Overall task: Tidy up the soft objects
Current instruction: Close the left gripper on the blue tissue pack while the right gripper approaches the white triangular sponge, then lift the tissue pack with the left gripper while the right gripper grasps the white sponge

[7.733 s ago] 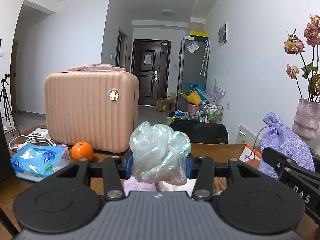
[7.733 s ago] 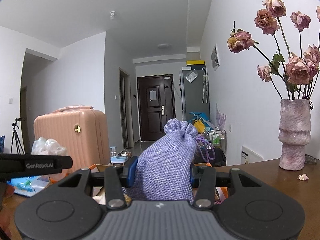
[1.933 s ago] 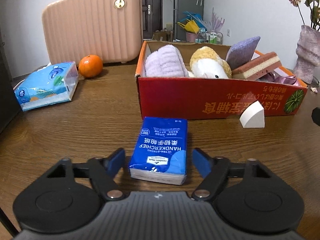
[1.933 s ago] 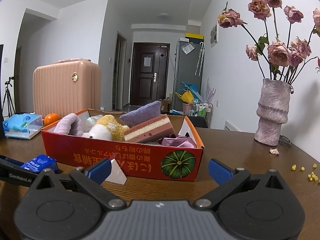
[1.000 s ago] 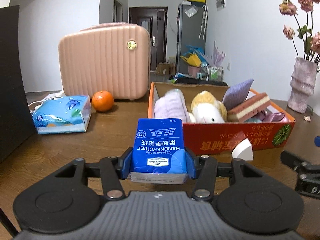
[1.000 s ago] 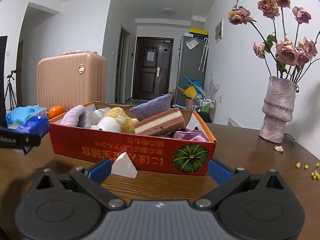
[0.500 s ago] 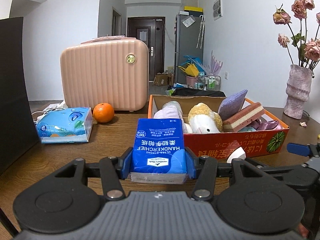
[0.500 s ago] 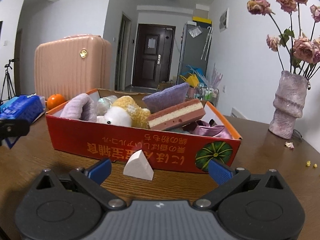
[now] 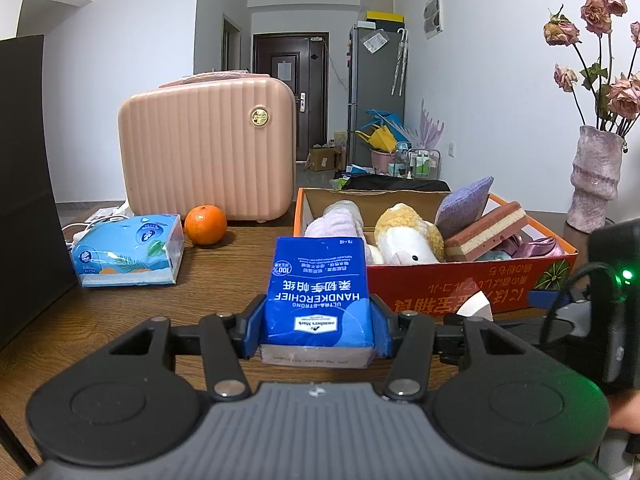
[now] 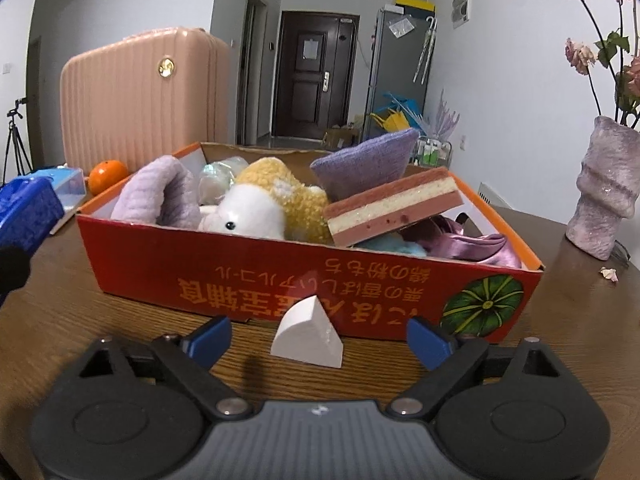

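Note:
My left gripper [image 9: 318, 330] is shut on a blue handkerchief pack [image 9: 318, 292], held above the wooden table in front of the red cardboard box [image 9: 460, 284]. That box [image 10: 248, 276] holds a lilac knit roll [image 10: 160, 196], a plush toy [image 10: 256, 204], a purple pouch [image 10: 364, 168] and a pink sponge cake [image 10: 392, 208]. A white wedge sponge [image 10: 308, 334] stands on the table against the box front. My right gripper [image 10: 318, 342] has its jaws closing, one on either side of the wedge, with gaps left to the blue pads [image 10: 210, 338].
A pink suitcase [image 9: 208, 152], an orange [image 9: 205, 225] and a tissue pack [image 9: 128, 252] lie at the left. A purple vase [image 10: 604, 192] with dried roses stands at the right. A dark panel [image 9: 24, 184] rises at the far left edge.
My right gripper has moved in toward the box, so the white wedge now stands between its jaws, which have narrowed. The left gripper with the blue pack has stayed put.

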A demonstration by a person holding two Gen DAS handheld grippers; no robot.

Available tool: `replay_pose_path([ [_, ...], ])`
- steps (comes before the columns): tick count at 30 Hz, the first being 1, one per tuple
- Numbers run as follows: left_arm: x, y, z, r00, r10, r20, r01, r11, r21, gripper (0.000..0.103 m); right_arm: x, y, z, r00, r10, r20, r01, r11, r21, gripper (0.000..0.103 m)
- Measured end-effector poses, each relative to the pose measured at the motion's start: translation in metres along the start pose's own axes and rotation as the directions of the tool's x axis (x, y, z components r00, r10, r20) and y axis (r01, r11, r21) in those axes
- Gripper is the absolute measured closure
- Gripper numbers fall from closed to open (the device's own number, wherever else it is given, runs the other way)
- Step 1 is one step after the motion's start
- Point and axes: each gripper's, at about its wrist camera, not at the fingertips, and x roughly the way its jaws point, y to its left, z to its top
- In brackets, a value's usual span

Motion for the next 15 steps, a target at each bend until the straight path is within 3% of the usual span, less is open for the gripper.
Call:
replay_pose_path([
  [4,0.000,0.000,0.000,1.000,0.001,0.000,-0.001,1.000,0.001,0.050,0.010,0.001,0.003,0.999,0.016,-0.043,-0.015,1.000,0.025,0.031],
  [8,0.000,0.000,0.000,1.000,0.000,-0.002,0.000,1.000,0.003,0.050,0.017,-0.002,0.005,0.997,0.023,-0.073,-0.019,0.998,0.053,0.037],
  [13,0.001,0.000,0.000,1.000,0.000,-0.002,0.000,1.000,0.002,0.050,0.023,-0.004,0.005,0.995,0.038,-0.097,-0.031,0.997,0.075,0.061],
  [15,0.001,0.000,0.000,1.000,0.000,-0.003,0.000,1.000,0.003,0.050,0.022,-0.004,0.005,0.995,0.039,-0.093,-0.032,0.997,0.075,0.064],
])
